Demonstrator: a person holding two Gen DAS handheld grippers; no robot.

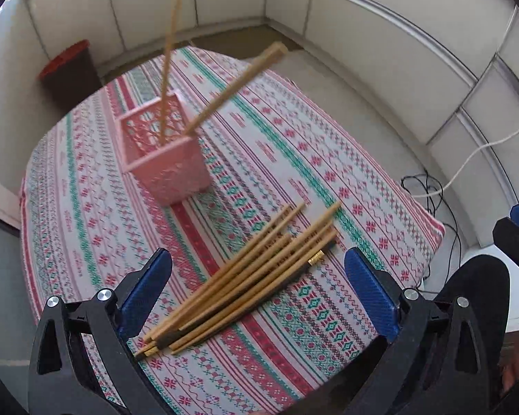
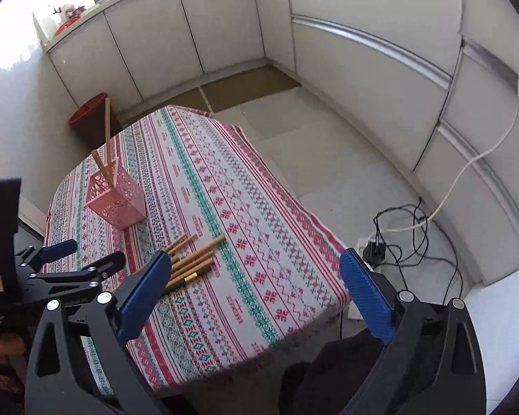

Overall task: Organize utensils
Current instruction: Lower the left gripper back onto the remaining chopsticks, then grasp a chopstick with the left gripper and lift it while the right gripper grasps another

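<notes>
A pink lattice holder (image 1: pixel 164 154) stands upright on the patterned tablecloth (image 1: pixel 294 145), with two wooden chopsticks (image 1: pixel 235 86) leaning out of it. Several more chopsticks (image 1: pixel 249 273) lie in a loose bundle on the cloth, one dark with a gold band. My left gripper (image 1: pixel 259 269) is open and empty, its blue pads straddling the bundle from above. My right gripper (image 2: pixel 252 276) is open and empty over the table's near right part. The right wrist view also shows the holder (image 2: pixel 117 200), the bundle (image 2: pixel 190 263) and the left gripper (image 2: pixel 83 256) at the far left.
A red-rimmed bin (image 2: pixel 88 114) stands on the floor beyond the table's far left corner. Black and white cables and a power adapter (image 2: pixel 375 250) lie on the floor to the right of the table. White cabinets line the walls.
</notes>
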